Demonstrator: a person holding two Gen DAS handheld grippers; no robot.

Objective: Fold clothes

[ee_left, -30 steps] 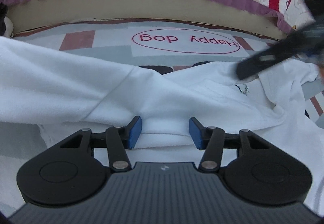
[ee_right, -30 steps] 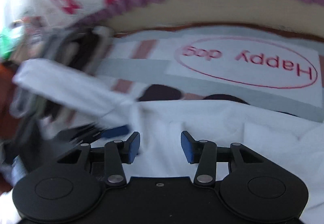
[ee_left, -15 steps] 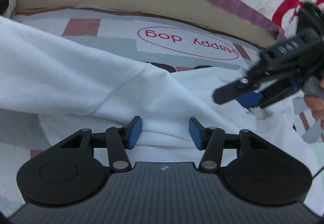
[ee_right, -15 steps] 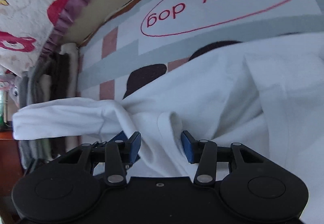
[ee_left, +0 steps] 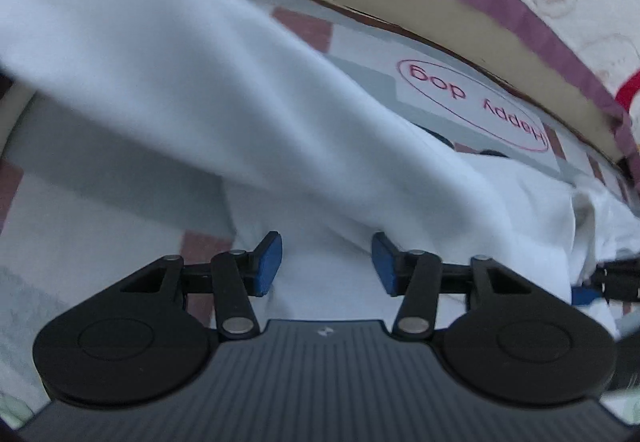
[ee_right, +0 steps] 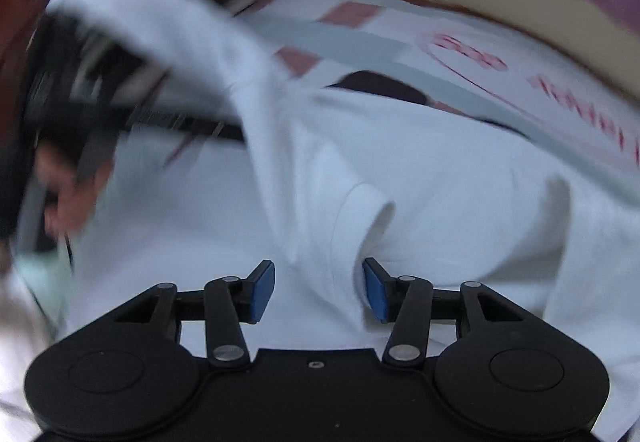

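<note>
Left gripper [ee_left: 326,262] jaws apart, nothing clamped, white shirt [ee_left: 248,130] fabric between them. Right gripper [ee_right: 318,290] likewise apart over a shirt fold. Shirt lies on the patterned mat [ee_left: 360,46].

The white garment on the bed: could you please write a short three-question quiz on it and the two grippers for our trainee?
1. True or false: white garment fabric lies between the left gripper fingers.
2. Multiple choice: the red words on the bedsheet read A) Good boy B) Happy dog C) Sweet home.
3. Short answer: what stands between the right gripper fingers?

Key: 1 true, with the jaws set apart around the cloth. 2 B. 3 a raised fold of the white garment, jaws parted on either side of it.
</note>
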